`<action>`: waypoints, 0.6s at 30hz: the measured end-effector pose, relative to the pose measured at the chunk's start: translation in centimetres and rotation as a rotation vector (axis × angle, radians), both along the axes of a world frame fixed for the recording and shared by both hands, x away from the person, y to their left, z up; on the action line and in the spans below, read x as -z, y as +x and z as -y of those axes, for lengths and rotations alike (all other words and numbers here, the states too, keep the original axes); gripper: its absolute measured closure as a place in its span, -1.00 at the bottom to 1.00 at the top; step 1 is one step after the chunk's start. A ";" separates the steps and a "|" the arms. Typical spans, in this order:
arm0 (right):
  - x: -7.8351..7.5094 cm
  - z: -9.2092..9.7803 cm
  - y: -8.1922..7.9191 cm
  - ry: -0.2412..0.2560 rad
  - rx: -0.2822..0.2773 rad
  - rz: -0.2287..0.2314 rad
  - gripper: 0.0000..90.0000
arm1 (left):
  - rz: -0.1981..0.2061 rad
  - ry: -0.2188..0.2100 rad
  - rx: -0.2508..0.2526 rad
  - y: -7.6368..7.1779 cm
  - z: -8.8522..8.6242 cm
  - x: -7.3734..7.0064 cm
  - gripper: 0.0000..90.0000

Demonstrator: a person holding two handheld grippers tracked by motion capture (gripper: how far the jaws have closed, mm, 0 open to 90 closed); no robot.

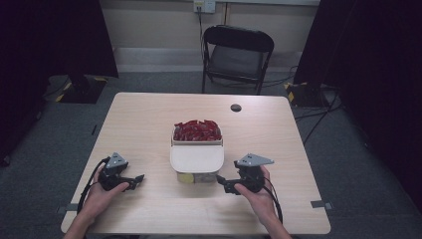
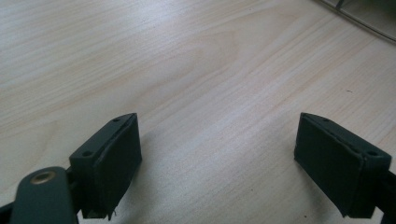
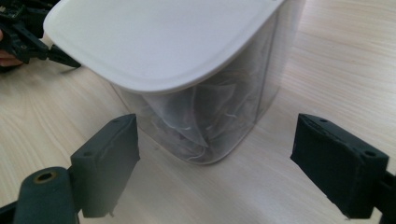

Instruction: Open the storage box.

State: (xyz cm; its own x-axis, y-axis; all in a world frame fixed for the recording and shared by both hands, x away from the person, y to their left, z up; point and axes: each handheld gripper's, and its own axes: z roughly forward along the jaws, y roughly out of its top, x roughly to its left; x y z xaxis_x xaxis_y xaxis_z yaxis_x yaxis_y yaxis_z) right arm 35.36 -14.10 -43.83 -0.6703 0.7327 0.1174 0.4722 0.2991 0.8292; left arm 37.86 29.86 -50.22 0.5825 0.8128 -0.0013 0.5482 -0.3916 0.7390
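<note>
Resting low on the near left part of the wooden table [image 1: 144, 124], left gripper [image 1: 135, 181] pointing right toward the middle, jaws spread wide with bare wood between them. Gripping it from behind, the person's left hand [image 1: 102, 195], forearm coming in from the near edge. Showing in the left gripper view, both black pads [image 2: 116, 163] hovering just over pale wood grain, nothing caught between.

Sitting at the middle of the table, a clear plastic container [image 1: 196, 154], a white lid [image 1: 196, 158] lying over its near half and red packets [image 1: 197, 130] heaped in the open far half. Peeking through the near wall, something yellow [image 1: 186, 178], too small to tell more.

Lying at the near right, right gripper [image 1: 223, 183] pointing left at the container's near right corner, jaws also spread wide and holding nothing, tips close to the wall but not touching as far as the high view is telling. Wrapping its body, the right hand [image 1: 256, 194]. Looking along the right gripper view, rounded corner of the container [image 3: 210, 121] standing between and beyond the open pads, thin translucent bags [image 3: 196, 121] crumpled inside under the overhanging lid [image 3: 154, 42].

Standing beyond the far edge, a black folding chair [image 1: 238, 55].
</note>
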 end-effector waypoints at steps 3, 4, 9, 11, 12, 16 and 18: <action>0.2 -0.5 0.0 -0.013 -0.008 0.001 -0.68 | 0.000 0.000 0.001 0.0 0.0 0.0 -0.68; 0.3 -0.7 0.0 -0.017 -0.009 0.000 -0.68 | 0.000 0.000 0.001 0.0 0.0 0.0 -0.68; 0.6 -1.0 0.7 -0.024 -0.002 -0.015 -0.68 | 0.000 0.000 0.000 0.0 0.0 0.0 -0.68; 0.6 -1.2 1.1 -0.033 0.001 -0.006 -0.68 | 0.000 0.000 0.000 0.0 0.0 0.0 -0.68; 0.5 -1.2 1.2 -0.033 0.001 -0.005 -0.68 | 0.000 0.000 0.001 0.0 0.0 0.0 -0.68; 0.3 -1.3 1.3 -0.025 0.001 0.005 -0.68 | 0.000 0.000 0.001 0.0 0.0 0.0 -0.68; 0.0 -1.3 1.3 -0.013 0.003 0.012 -0.68 | 0.000 0.000 0.001 0.0 0.0 0.0 -0.68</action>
